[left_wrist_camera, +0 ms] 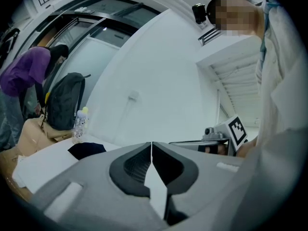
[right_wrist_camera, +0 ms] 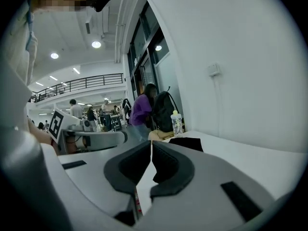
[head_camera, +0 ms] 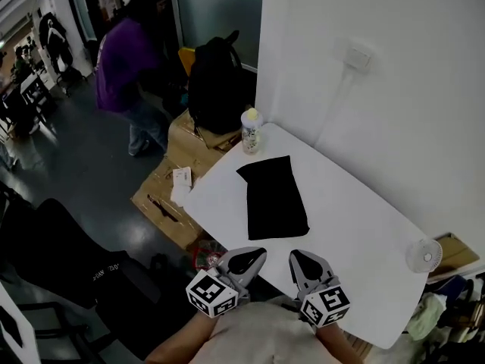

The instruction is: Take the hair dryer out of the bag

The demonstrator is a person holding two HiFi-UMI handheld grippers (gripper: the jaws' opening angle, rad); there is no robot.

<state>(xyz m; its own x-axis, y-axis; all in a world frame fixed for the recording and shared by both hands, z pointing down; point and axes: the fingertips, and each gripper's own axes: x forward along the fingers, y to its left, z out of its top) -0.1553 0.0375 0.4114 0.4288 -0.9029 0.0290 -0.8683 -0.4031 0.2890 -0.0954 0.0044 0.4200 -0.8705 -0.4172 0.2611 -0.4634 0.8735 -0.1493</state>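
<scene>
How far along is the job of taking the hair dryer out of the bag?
Nothing looks done: the black bag lies flat on the white table, and no hair dryer is in sight. Nothing is in hand: the left gripper and right gripper have their jaws shut and empty, short of the bag. Left: reach the bag, open it, pull the dryer out.

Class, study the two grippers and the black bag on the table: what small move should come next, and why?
Probably reach the left gripper forward toward the near end of the black bag. Both it and the right gripper are shut and empty at the table edge, short of the bag, which lies flat.
</scene>
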